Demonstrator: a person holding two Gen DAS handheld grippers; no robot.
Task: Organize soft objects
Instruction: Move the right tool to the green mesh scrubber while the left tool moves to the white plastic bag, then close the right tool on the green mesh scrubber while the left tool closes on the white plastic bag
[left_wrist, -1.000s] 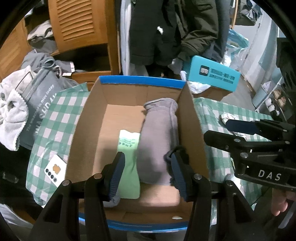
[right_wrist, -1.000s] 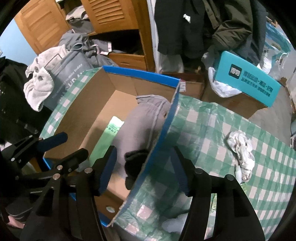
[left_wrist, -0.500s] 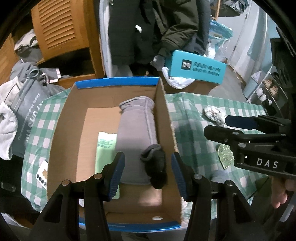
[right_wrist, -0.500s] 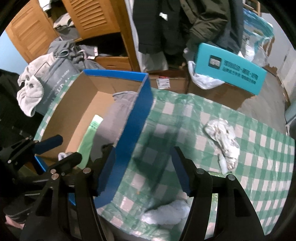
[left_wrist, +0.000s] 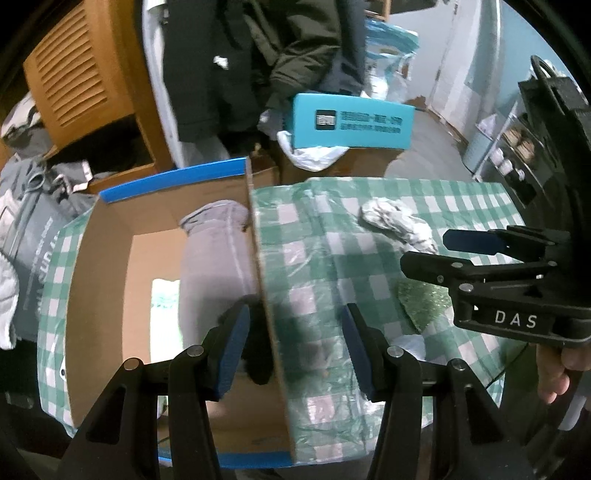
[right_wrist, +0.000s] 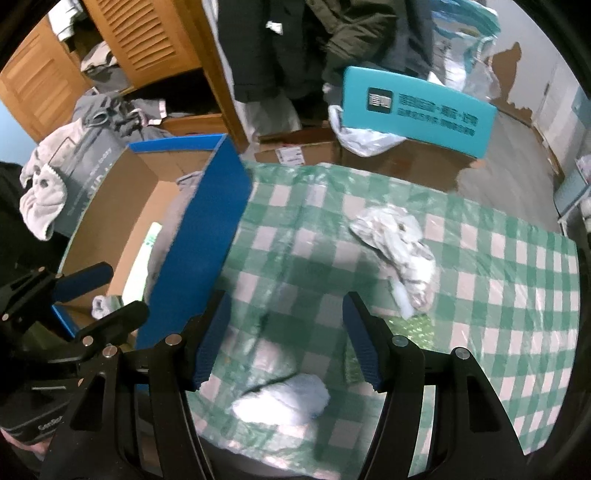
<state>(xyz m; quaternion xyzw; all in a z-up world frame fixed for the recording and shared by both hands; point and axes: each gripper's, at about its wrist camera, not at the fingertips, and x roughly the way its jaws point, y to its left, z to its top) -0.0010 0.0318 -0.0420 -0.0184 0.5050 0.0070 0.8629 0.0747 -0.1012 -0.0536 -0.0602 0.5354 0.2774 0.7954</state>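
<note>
A blue-edged cardboard box (left_wrist: 110, 280) stands on the left of the checked table (left_wrist: 332, 236). Inside lie a grey rolled garment (left_wrist: 214, 251), a dark sock (left_wrist: 258, 354) and a light green item (left_wrist: 164, 295). A crumpled white-grey cloth (right_wrist: 399, 240) lies on the table to the right, also in the left wrist view (left_wrist: 399, 221). A pale blue soft bundle (right_wrist: 284, 402) lies near the front edge, just below my open right gripper (right_wrist: 286, 339). A green sparkly piece (left_wrist: 424, 302) lies beside it. My open, empty left gripper (left_wrist: 295, 347) straddles the box's right wall.
A teal box (right_wrist: 417, 110) on cardboard cartons, hanging dark coats (right_wrist: 295, 48) and a wooden louvred cabinet (right_wrist: 147, 40) stand behind the table. A grey bag with towels (right_wrist: 70, 173) sits at the left. The table's front edge is near the grippers.
Both grippers have moved right, away from the box interior toward the table. The dark sock, held near the left gripper a second ago, now lies in the box.
</note>
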